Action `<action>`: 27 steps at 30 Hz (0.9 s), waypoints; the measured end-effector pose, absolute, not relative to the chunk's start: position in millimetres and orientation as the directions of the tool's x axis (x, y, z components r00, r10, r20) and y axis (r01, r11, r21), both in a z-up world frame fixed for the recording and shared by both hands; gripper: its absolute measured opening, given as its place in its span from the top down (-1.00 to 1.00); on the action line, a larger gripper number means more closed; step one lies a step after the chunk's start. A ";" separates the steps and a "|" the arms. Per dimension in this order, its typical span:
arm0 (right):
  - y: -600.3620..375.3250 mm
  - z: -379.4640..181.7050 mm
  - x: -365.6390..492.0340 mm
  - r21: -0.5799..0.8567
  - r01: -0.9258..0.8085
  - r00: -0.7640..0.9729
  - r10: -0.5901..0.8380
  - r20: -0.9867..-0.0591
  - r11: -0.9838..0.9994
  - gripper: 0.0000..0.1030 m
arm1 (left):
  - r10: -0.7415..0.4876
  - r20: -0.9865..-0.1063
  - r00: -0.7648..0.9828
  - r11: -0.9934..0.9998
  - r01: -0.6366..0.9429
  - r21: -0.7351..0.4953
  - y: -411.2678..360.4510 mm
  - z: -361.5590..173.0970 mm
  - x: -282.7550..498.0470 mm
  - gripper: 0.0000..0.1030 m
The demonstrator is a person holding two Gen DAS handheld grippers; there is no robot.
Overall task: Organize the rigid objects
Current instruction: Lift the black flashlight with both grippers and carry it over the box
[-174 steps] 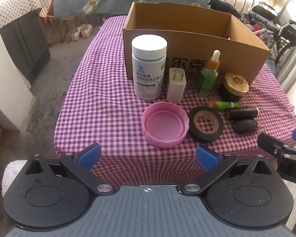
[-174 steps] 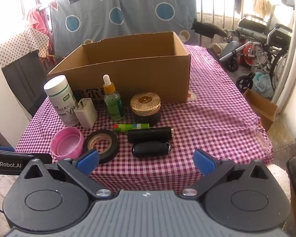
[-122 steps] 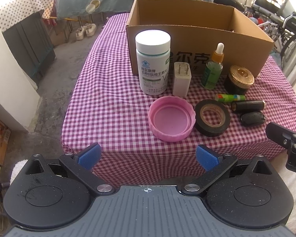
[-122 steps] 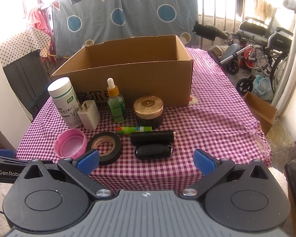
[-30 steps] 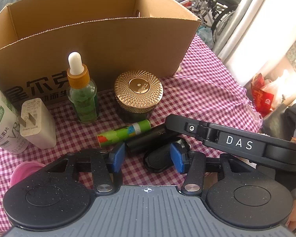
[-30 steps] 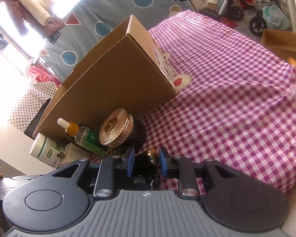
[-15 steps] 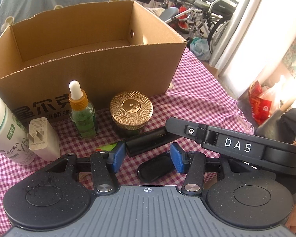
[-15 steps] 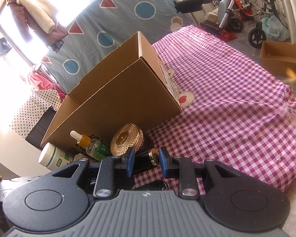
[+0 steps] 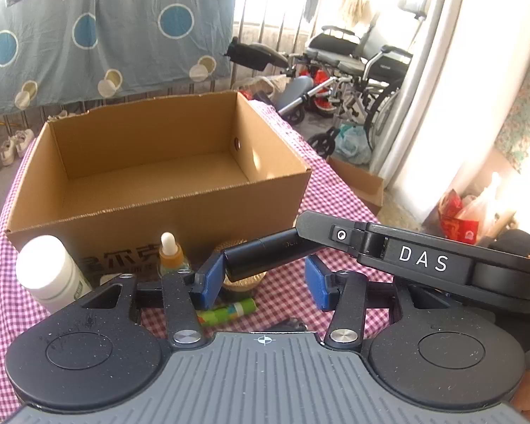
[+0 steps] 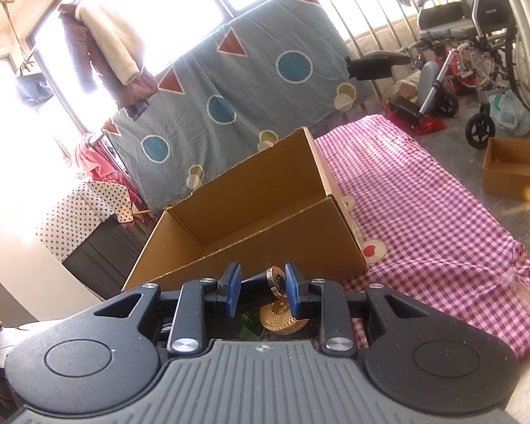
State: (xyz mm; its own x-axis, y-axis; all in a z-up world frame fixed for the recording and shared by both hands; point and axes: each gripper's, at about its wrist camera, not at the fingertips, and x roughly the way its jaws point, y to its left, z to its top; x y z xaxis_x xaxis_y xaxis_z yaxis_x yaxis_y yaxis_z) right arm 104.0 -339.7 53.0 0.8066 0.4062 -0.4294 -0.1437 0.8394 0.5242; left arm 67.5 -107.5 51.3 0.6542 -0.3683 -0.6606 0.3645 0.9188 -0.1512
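Right gripper (image 10: 259,289) pinching black cylindrical tube (image 9: 265,258), held off table; tube's free end at 11 o'clock of spread left gripper (image 9: 263,282)

"DAS" on right gripper (image 9: 420,259); Chinese chars "尔克" on box (image 9: 123,258).
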 end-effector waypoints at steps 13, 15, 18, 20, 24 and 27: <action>-286.2 119.8 175.8 0.463 -0.333 0.777 0.517 -0.359 0.821 0.43 | -0.244 -0.564 0.789 0.969 0.227 -0.101 -76.1 105.5 109.0 0.04; -274.0 125.1 199.8 0.472 -0.349 0.746 0.545 -0.383 0.810 0.43 | -0.213 -0.577 0.788 0.976 0.193 -0.097 -68.8 109.2 125.4 0.04; -258.7 125.3 238.2 0.495 -0.360 0.690 0.582 -0.430 0.791 0.43 | -0.161 -0.594 0.788 0.986 0.156 -0.060 -62.1 109.3 149.4 0.04; -243.6 118.0 266.7 0.515 -0.346 0.637 0.599 -0.485 0.784 0.43 | -0.138 -0.642 0.754 0.990 0.130 -0.059 -54.8 103.8 171.3 0.04; -220.7 97.9 314.3 0.584 -0.274 0.508 0.630 -0.587 0.764 0.43 | -0.117 -0.713 0.691 0.993 0.100 -0.066 -40.1 87.9 207.3 0.04; -208.9 74.7 347.0 0.633 -0.202 0.412 0.651 -0.638 0.748 0.44 | -0.099 -0.765 0.637 0.995 0.069 -0.071 -28.8 69.2 234.8 0.04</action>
State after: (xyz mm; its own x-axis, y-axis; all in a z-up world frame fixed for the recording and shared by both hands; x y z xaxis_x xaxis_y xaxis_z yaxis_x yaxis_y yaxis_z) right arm 347.0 -208.9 74.7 0.4121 0.6509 -0.6376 -0.2022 0.7477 0.6325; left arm 234.8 -28.8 69.2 0.6366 -0.0989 -0.7648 0.0694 0.9951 -0.0709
